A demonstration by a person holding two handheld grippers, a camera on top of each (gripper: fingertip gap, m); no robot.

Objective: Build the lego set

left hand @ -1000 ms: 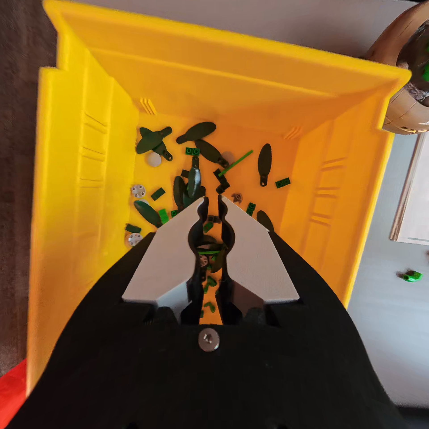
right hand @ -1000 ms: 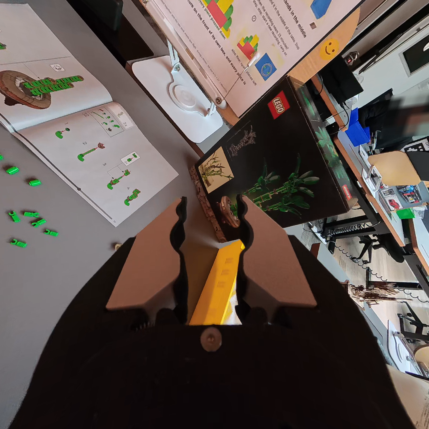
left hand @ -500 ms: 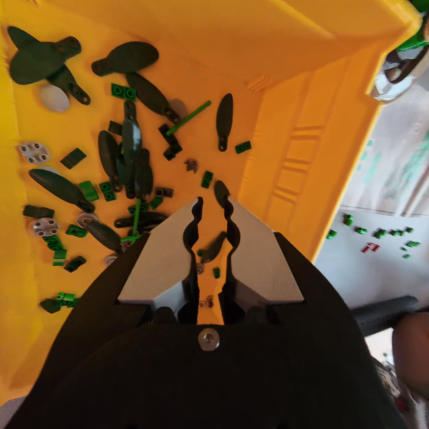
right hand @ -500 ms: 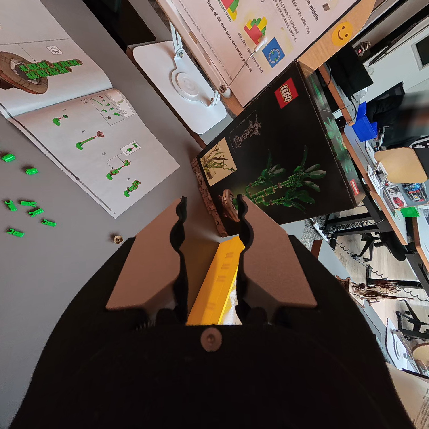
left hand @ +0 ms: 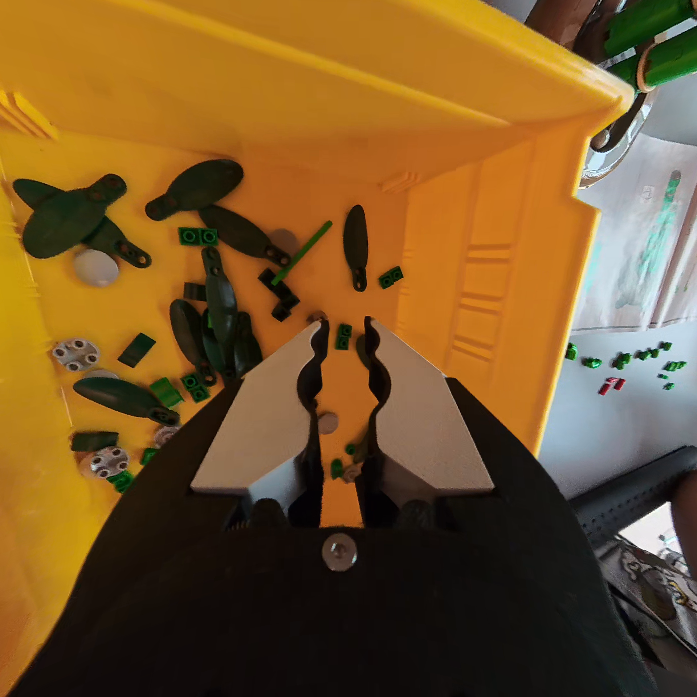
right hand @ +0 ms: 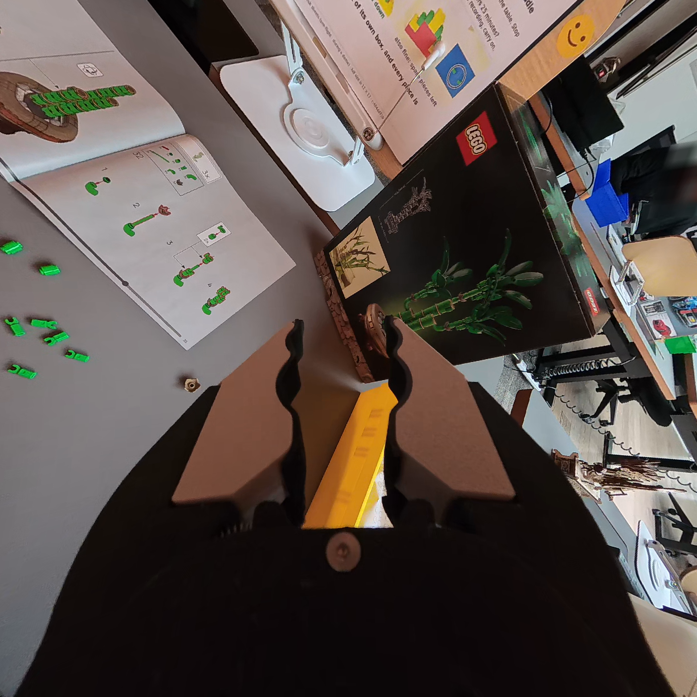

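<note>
In the left wrist view my left gripper [left hand: 344,324] is open and empty, low inside a yellow bin [left hand: 339,94]. A small green two-stud plate [left hand: 343,336] lies on the bin floor between its fingertips. Dark green leaf pieces [left hand: 220,298], grey round pieces [left hand: 75,354] and a thin green rod [left hand: 301,252] lie scattered in the bin. In the right wrist view my right gripper [right hand: 344,328] is open and empty above the grey table, over another yellow bin's edge [right hand: 362,452]. The open instruction booklet [right hand: 151,211] lies at upper left.
Small bright green clips [right hand: 49,339] and a tan stud [right hand: 191,384] lie on the table near the booklet. The black set box [right hand: 471,264] and a white stand base [right hand: 301,128] are beyond. A green bamboo stalk in a brown base [left hand: 648,41] stands past the bin. Some 65 cm of space lies between my two pairs of fingers. My left tips are roughly 4 cm from the thin green rod [left hand: 301,252].
My left gripper has gone deeper into the bin toward its right wall and its jaws have opened wider, now framing the small green plate. My right gripper has barely moved.
</note>
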